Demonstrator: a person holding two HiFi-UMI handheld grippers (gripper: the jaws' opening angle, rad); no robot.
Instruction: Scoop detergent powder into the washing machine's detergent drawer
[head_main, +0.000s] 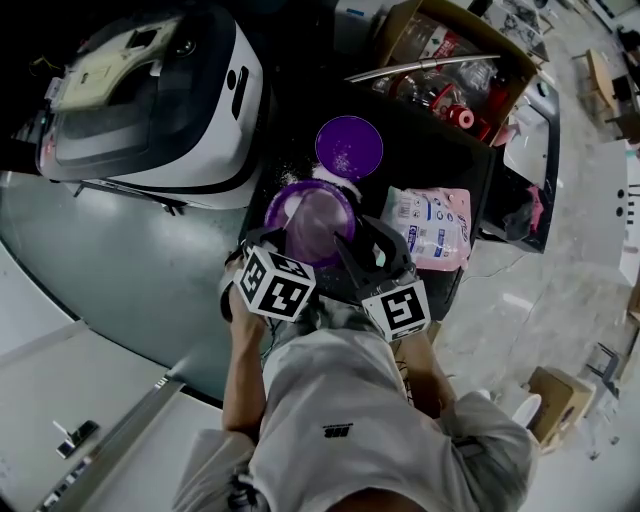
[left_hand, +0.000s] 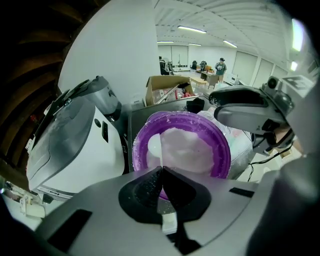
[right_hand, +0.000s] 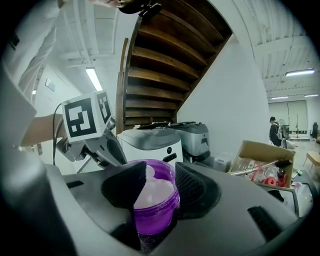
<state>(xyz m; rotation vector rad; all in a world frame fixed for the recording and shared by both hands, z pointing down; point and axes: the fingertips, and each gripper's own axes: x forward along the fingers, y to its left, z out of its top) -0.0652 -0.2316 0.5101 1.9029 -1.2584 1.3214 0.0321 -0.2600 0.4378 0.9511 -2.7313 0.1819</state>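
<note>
Left gripper (left_hand: 162, 170): jaws pressed together on the thin white handle of a scoop (left_hand: 154, 146); the handle runs up from between the pads, over the near rim and into the tub.
Right gripper (right_hand: 159, 172): jaws narrowed onto the purple tub (right_hand: 150, 212), one dark pad against each side of its wall just under the rim.
Scoop: its rounded white bowl lies inside the tub at the left, against the powder.
Detergent powder (left_hand: 192, 150): a pale heap that fills most of the tub's round opening; loose grains cling to the rim and to the left gripper's pads.
Tub: open, upright, held between the two grippers right in front of the person's chest, at the near edge of the black table (head_main: 420, 160).
Marker cubes: one on each gripper, the left cube (head_main: 278, 283) and the right cube (head_main: 397, 308), either side of the tub in the head view.
Lid (head_main: 349, 147): purple, round, lying flat on the table just beyond the tub, dusted with white specks.
Detergent bag (head_main: 430, 225): pink and white, lying flat on the table to the right of the tub.
Washing machine (head_main: 150, 90): white with a dark top, standing to the left of the table; its drawer cannot be picked out.
Cardboard box (head_main: 398, 32): open, at the far right of the table, full of mixed items.
</note>
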